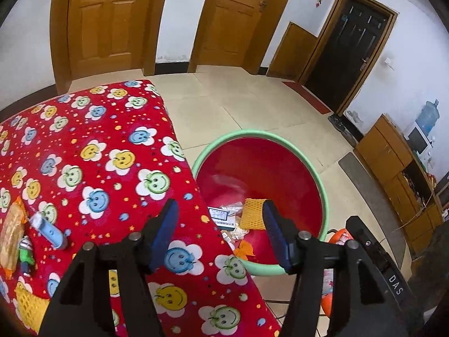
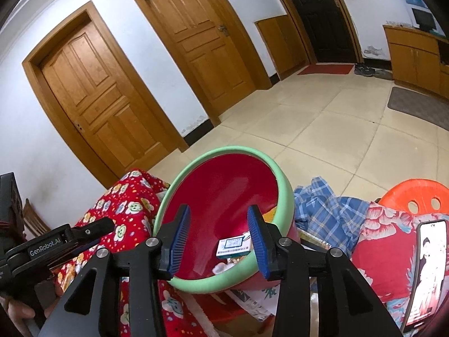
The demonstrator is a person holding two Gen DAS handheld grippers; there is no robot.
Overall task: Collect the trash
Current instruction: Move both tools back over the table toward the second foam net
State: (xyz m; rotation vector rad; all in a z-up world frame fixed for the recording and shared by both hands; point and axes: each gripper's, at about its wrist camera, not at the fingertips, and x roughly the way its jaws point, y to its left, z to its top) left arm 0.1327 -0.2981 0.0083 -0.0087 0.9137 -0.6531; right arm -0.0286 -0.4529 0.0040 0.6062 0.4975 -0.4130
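The left gripper (image 1: 221, 219) hangs over the edge of the table draped in a red cloth printed with smiling flowers (image 1: 92, 151), its blue-padded jaws spread with nothing pinched between them. Past and below its fingers sits the round basin with a red inside and pale green rim (image 1: 322, 191), and in it lie a yellow foam fruit net (image 1: 252, 214), just beside the right-hand pad as seen, a small white and blue carton (image 1: 221, 217) and some crumpled clear wrappers (image 1: 231, 206).

The right gripper (image 2: 219, 236) also stands with jaws apart and empty, aimed into the same basin (image 2: 286, 193); the white and blue carton (image 2: 233, 248) lies on the bottom, in the gap between the pads but well below them.

On the cloth, a pale blue tube (image 1: 49, 231) and an orange snack packet (image 1: 11, 233) remain to the left.
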